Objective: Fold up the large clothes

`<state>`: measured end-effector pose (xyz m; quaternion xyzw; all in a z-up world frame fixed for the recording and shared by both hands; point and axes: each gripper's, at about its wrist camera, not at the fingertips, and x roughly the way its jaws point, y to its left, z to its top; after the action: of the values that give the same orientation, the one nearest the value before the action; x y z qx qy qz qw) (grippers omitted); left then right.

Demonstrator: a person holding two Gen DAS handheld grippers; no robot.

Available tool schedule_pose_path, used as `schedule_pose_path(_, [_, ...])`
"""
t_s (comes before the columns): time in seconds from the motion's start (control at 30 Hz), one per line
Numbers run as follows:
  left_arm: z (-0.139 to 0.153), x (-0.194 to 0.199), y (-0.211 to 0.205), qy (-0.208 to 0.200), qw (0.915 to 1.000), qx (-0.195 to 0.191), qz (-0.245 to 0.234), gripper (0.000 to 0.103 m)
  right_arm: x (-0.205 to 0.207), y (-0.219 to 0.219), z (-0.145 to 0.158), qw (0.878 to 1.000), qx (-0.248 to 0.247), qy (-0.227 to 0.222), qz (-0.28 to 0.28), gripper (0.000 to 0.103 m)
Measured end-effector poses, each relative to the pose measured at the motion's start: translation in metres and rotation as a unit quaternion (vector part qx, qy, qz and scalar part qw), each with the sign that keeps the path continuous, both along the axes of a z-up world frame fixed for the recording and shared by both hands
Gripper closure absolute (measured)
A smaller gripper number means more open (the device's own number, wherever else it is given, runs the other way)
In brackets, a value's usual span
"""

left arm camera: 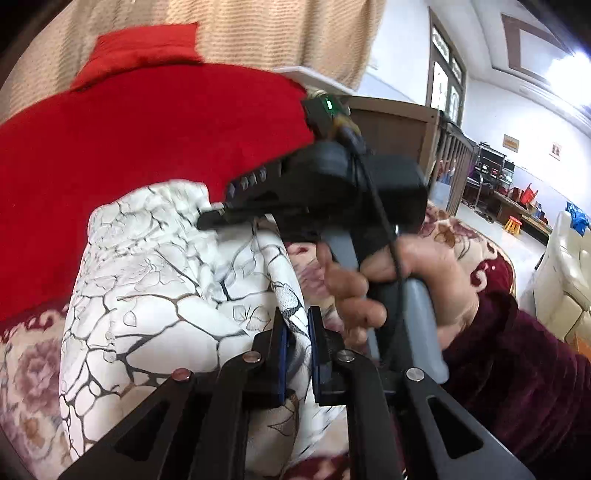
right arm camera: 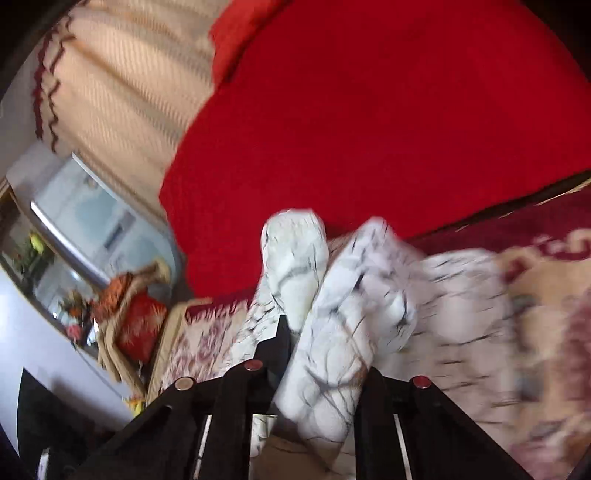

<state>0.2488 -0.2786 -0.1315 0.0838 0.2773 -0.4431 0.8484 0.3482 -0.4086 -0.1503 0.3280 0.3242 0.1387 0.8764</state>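
Two grippers work one garment point(left arm camera: 155, 280), a white cloth printed with dark branching lines, and we hold both close together over the near part of a bed.

Our left gripper point(left arm camera: 297, 354) has its blue pads point(left arm camera: 282, 358) pinched on a fold of the cloth, which runs up between them, so that edge stays caught while the rest hangs and bunches to the left. In the same view, just beyond, a hand point(left arm camera: 373, 284) grips the grey handle of our right gripper point(right arm camera: 325, 354), whose tips reach into the cloth on the far side.

From the right wrist, the jaws stand closed on a thick roll of the same cloth, though blur hides the pads themselves. We judge the two grips sit side by side to bring one edge of the garment over onto another.

The garment lies bunched on a floral cover point(left arm camera: 26, 373); a red blanket point(left arm camera: 129, 155) spreads beyond it, with a beige curtain point(left arm camera: 258, 33) at the far end.
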Motion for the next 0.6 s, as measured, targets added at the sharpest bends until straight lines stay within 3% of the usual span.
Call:
schedule_pose_path(0.13, [-0.011, 0.009, -0.021, 0.044, 0.9987, 0.022, -0.009, 0.089, -0.005, -0.03, -0.028, 0.999, 0.024, 0.034, -0.022, 0.092])
schedule_pose_path(0.2, [-0.006, 0.007, -0.015, 0.054, 0.9979, 0.019, -0.03, 0.073, 0.003, -0.03, -0.051, 0.998, 0.023, 0.061, -0.004, 0.092])
schedule_pose_path(0.27, [0.002, 0.004, -0.001, 0.051, 0.9968, 0.015, -0.059, 0.045, 0.013, -0.03, -0.071, 0.996, 0.042, 0.082, 0.009, 0.092])
schedule_pose_path(0.33, [0.014, 0.005, 0.019, 0.027, 0.9974, 0.0, -0.067, 0.034, 0.019, -0.029, -0.078, 0.995, 0.039, 0.09, 0.015, 0.092])
schedule_pose_path(0.4, [0.025, 0.0, 0.047, 0.015, 0.9975, -0.015, -0.067, 0.034, 0.026, -0.026, -0.084, 0.995, 0.035, 0.096, 0.015, 0.092])
schedule_pose_path(0.5, [0.032, 0.017, 0.095, -0.009, 0.9996, -0.026, -0.009, 0.034, 0.031, -0.018, -0.09, 0.992, 0.06, 0.106, 0.011, 0.092])
schedule_pose_path(0.6, [0.019, 0.056, 0.148, 0.021, 0.9955, -0.041, 0.083, 0.033, 0.023, -0.029, -0.091, 0.991, 0.075, 0.106, 0.007, 0.09])
